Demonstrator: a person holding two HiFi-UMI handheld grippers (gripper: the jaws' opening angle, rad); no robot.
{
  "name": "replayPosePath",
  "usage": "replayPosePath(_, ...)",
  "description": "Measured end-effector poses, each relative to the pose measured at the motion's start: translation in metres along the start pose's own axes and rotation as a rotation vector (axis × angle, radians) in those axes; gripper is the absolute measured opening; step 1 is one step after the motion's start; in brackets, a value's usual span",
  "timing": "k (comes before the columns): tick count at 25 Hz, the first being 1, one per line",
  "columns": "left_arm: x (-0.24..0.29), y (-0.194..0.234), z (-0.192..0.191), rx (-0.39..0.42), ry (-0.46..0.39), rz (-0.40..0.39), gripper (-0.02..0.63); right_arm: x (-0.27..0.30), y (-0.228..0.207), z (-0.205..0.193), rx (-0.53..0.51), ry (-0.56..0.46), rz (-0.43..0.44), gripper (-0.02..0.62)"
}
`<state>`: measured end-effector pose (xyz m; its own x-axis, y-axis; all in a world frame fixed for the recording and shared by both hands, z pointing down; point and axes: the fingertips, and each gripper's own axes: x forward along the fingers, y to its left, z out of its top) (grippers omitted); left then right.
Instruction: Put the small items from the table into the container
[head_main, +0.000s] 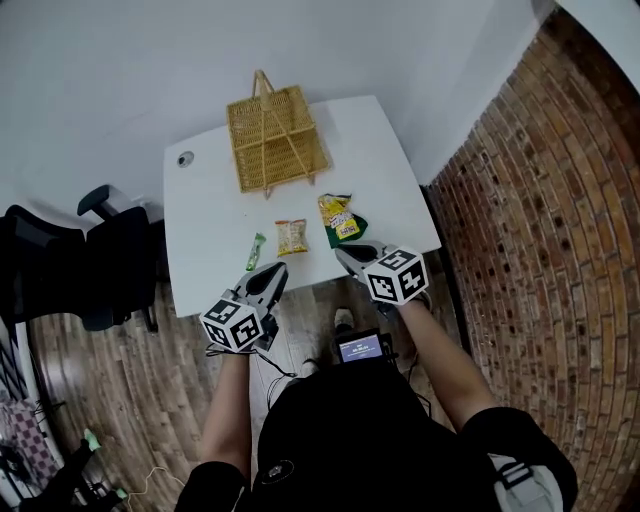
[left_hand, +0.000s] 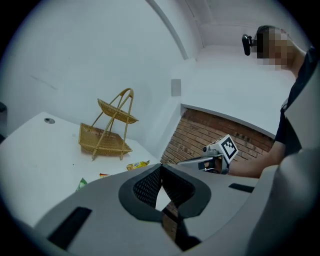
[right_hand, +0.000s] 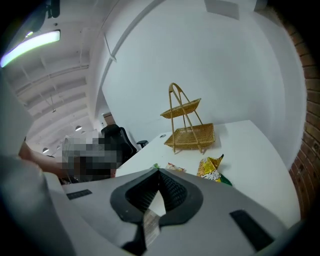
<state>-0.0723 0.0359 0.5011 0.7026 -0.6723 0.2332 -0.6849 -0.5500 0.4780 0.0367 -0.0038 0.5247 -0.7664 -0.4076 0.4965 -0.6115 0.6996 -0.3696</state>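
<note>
Both shut and empty, left hand-held gripper (head_main: 272, 271) and right hand-held gripper (head_main: 350, 253) are poised at the counter (head_main: 375, 150) edge; packets (head_main: 292, 237) before the basket (head_main: 275, 140) could be shoved off by unopened jaws.

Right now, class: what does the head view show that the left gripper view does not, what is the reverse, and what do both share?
Head view only: the black office chair and wooden floor. Left gripper view only: a grey wall plate. Both: the wicker basket, white table, yellow snack packet and right tongs.
</note>
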Motion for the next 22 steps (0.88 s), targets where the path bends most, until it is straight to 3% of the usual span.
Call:
replayPosePath(10, 0.044, 0.038, 0.028, -0.035, -0.032, 0.101, 0.009, 0.028, -0.060, 0.026, 0.004, 0.040, 0.078, 0.009)
replayPosePath(16, 0.048, 0.059, 0.034, -0.022, -0.004, 0.145, 0.009, 0.046, -0.062, 0.035, 0.011, 0.048, 0.099, 0.009)
replayPosePath(22, 0.047, 0.070, 0.039, -0.020, 0.011, 0.123, 0.009, 0.058, -0.056, 0.047, 0.025, 0.026, 0.068, 0.009)
